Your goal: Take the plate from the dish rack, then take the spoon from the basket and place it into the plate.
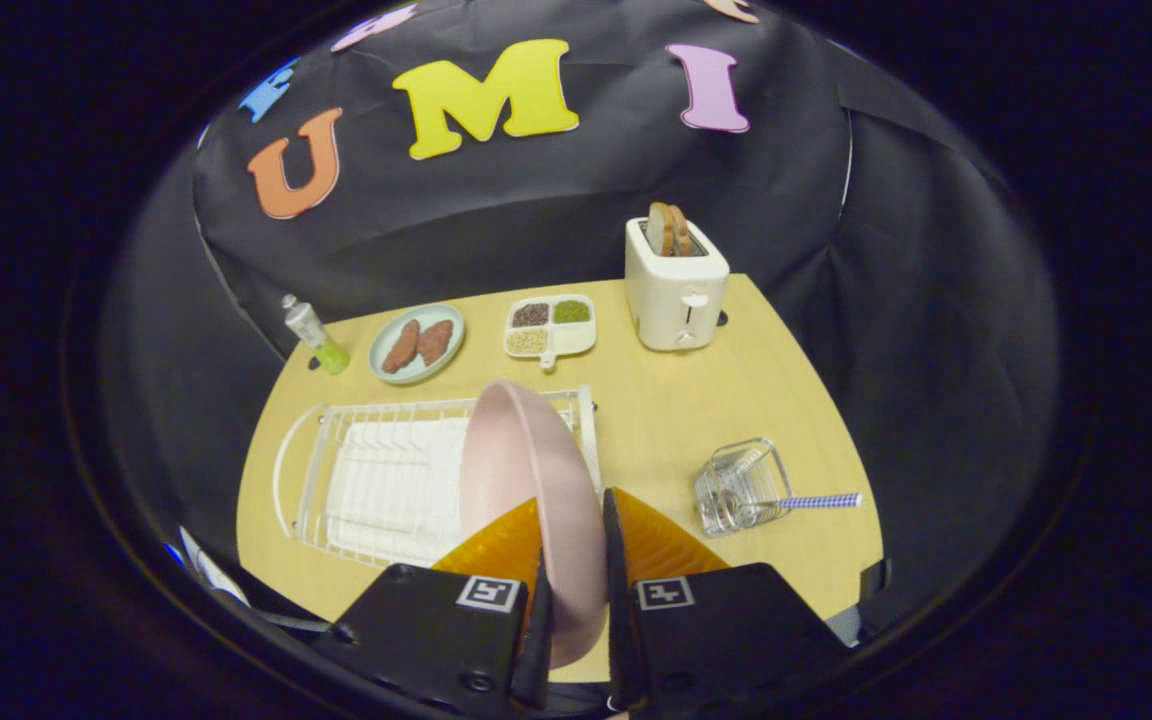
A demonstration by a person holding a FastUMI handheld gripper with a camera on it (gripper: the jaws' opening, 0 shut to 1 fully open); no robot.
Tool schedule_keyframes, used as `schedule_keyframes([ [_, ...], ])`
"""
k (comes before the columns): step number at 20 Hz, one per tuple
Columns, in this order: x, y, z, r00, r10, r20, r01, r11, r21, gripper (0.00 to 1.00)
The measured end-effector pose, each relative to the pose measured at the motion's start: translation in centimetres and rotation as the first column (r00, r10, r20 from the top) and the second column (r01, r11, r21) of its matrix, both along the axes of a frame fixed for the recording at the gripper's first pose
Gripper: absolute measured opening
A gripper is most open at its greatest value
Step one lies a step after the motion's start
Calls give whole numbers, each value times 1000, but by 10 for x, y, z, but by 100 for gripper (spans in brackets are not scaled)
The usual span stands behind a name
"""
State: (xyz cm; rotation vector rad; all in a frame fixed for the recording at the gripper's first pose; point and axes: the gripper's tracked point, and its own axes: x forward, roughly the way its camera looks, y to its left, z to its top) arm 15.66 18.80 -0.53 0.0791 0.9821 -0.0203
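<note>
**Q.** What does the gripper (573,560) hold, and where does the object sit?

**A.** Its two fingers are closed on the rim of the pink plate (526,470), one finger on each face. The plate stands on edge at the right end of the white dish rack (376,480), its bowl side turned towards the rack; whether it rests in the wires or is already clear of them cannot be told.

**Q.** How is the plate likely to handle?

**A.** By judgement: rigid, fairly light and smooth-surfaced, so a thin rim pinch may let it swing or slip. A deeper bite on the rim, kept vertical until clear of the rack, seems safer.

**Q.** Where is there room to set it down?

**A.** The bare wooden table (666,420) to the right of the rack, between the rack and the clear basket (736,485), is open. The basket lies on its side with the spoon's (821,501) blue-checked handle pointing away from the rack.

**Q.** Which edges matter?

**A.** The rack's right rail beside the plate, the table's near edge, and, beyond the rack, the toaster (676,285), the divided tray (549,327) and the plate of patties (417,343).
</note>
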Motion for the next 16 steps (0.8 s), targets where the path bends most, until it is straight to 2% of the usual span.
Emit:
schedule_keyframes([
  [2, -28, -3, -9, 1000, 0, 4, -1, 995, 101, 29],
  [6, -81, -14, -54, 999, -30, -33, 38, 959, 282, 29],
  [11, -128, -18, -117, 991, -45, -128, 96, 898, 430, 29],
  [16, -151, -17, -172, 976, -58, -210, 158, 851, 500, 28],
])
